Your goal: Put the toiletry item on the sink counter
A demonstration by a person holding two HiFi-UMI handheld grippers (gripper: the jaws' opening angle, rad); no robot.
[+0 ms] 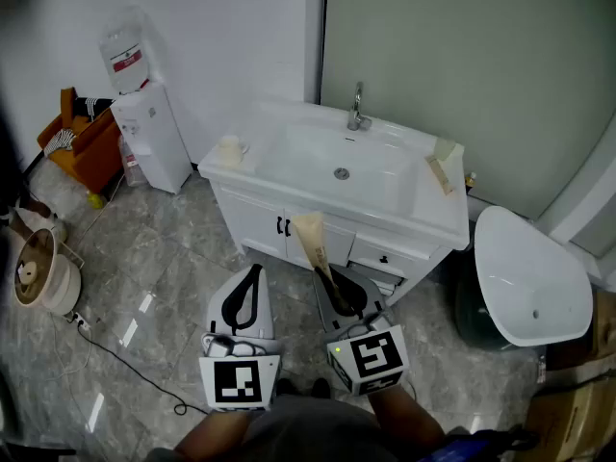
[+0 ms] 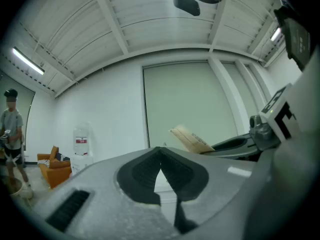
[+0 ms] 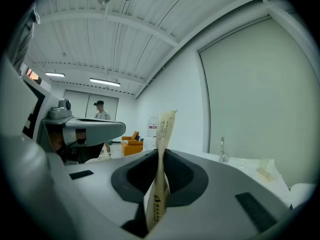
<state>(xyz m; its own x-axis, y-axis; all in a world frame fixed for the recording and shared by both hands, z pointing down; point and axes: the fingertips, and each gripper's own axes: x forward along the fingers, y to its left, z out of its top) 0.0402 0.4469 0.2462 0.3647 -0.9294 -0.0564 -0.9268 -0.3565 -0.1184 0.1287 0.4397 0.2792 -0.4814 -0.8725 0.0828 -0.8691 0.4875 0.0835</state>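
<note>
A cream toiletry tube stands upright in my right gripper, which is shut on its lower end, in front of the cabinet doors below the white sink counter. In the right gripper view the tube rises between the shut jaws of the right gripper. My left gripper hovers beside it to the left, shut and holding nothing; its pads meet at the tip. From the left gripper view, the tube shows at the right.
The counter holds a basin with a faucet, a small pale item at its left end and another tube at its right end. A toilet stands right, a water dispenser and orange chair left. A person stands far off.
</note>
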